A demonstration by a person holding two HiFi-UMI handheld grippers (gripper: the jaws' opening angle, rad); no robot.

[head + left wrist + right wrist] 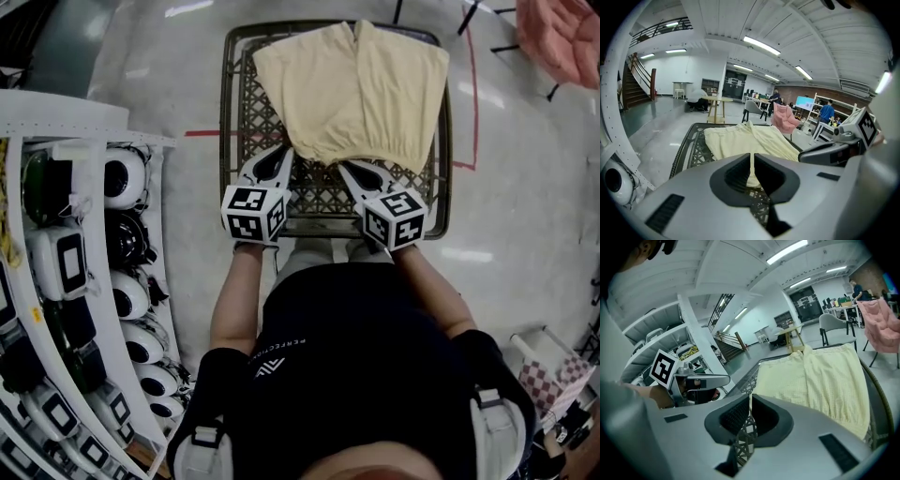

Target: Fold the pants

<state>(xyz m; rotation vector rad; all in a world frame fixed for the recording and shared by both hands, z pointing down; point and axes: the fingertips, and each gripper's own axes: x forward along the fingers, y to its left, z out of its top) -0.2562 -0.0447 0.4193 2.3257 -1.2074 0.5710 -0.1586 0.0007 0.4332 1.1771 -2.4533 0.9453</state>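
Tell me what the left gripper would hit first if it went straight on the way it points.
The pants: the left gripper is shut on their near edge, so it would likely just push cloth across the mesh table.

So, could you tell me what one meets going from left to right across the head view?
White shelf rack → left gripper → right gripper → pink garment. The pants overlap both grippers, so they are omitted.

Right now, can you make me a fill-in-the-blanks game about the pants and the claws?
1. The pants are pale ___.
2. They lie spread out on a mesh ___.
3. The left claw and right claw, both at the pants' near edge, are ___.
Missing words: yellow; table; shut.
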